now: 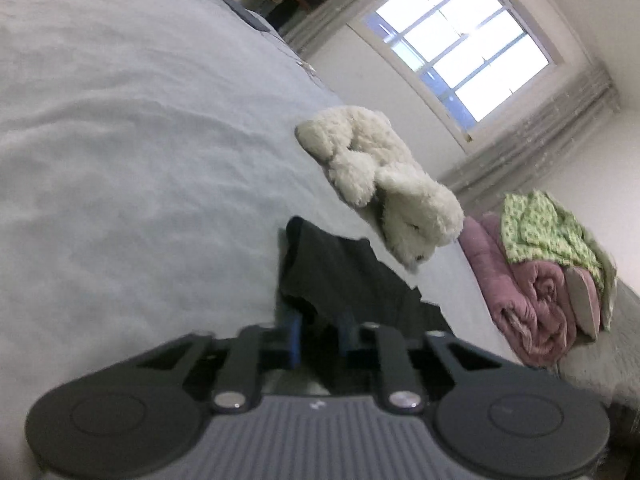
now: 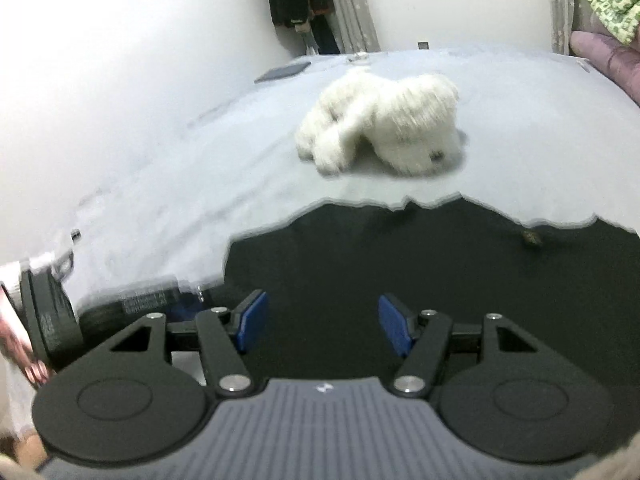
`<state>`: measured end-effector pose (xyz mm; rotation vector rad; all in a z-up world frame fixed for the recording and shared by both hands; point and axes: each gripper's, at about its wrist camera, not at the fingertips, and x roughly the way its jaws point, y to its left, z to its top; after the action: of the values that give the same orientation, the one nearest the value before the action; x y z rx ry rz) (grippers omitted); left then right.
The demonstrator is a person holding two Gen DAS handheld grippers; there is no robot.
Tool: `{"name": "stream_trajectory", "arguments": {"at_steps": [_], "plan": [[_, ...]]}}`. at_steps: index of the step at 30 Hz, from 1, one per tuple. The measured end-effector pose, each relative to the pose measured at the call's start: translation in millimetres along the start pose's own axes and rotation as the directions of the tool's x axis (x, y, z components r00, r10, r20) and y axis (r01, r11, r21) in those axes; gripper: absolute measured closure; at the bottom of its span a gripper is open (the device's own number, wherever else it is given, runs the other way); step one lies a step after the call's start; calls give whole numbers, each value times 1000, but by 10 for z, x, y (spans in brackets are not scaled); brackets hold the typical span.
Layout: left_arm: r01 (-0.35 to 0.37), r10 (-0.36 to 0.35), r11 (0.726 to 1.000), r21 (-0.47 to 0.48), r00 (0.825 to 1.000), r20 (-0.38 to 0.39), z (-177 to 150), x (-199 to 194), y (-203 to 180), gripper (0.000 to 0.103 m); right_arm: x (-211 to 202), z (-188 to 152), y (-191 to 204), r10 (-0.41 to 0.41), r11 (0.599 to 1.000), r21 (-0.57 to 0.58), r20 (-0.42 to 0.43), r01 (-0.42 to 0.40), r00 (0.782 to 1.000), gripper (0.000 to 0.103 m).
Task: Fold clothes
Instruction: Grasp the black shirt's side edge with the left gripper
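One garment (image 2: 400,264) is all that's in play here, a dark piece lying on the bed (image 1: 120,140) just in front of the white plush dog (image 2: 380,128), which makes a handy landmark. From the right wrist view it's spread mostly flat, its far edge wavy and stopping short of the plush, with bare sheet between them.

Left gripper (image 1: 316,330) has its jaws pressed nearly together, and dark cloth bunches up right between the blue pads, so it looks like it's pinching an edge or corner of the garment on the side nearer the person than the plush. Which corner, can't tell, too blurry. Right gripper (image 2: 320,324) is spread wide over the cloth, nothing between its pads, not gripping anything yet.

As for progress, it reads as very early. No clean fold line shows, no layers stacked, just a flat garment with one bit grabbed. Pretty much the whole job seems left: the right side still needs its own hold, then the folds over, then smoothing. Beyond the plush to the right sits a pile of pink bedding (image 1: 528,300) with a green patterned cloth (image 1: 548,232) on top, not part of this.
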<state>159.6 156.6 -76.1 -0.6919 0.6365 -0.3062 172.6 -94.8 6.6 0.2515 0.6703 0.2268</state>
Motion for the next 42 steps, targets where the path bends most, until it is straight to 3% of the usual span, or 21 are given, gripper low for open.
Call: {"name": "stream_trajectory", "arguments": {"at_steps": [4,8,11,17,26,30,34,37,39,42], "plan": [[65,-65,992,107,998,2,-5,-19,-206,95,194,312,179,35,998,-46,-9,-36,999,38],[125,-118,966,225,992,-43,-88,48,-436,95,415,495,456,30,979,-198,-44,-38,999,37],[152,-131,949,276,987,-93,-190,134,-510,95,601,551,646,31,943,-328,-96,-61,995,37],[183,-155,950,254,980,-127,-246,164,-492,95,995,406,960,-32,789,-602,-241,-124,970,38],[196,-170,958,210,976,-135,-250,162,-450,95,1389,297,1135,-144,604,-775,-335,-185,931,51],[202,-177,961,191,974,-138,-252,160,-432,95,1447,238,1173,-227,490,-856,-310,-167,923,62],[204,-180,962,183,974,-140,-253,148,-438,95,1490,147,1169,-300,378,-920,-228,-104,926,68],[204,-181,963,178,973,-140,-254,134,-443,95,1515,65,1172,-316,329,-941,-185,-75,931,72],[204,-181,964,171,973,-140,-254,121,-438,95,1540,54,1166,-323,336,-940,-176,-61,930,101],[196,-176,968,155,975,-136,-243,90,-410,95,1563,173,1134,-313,431,-902,-161,-11,936,101]]}}
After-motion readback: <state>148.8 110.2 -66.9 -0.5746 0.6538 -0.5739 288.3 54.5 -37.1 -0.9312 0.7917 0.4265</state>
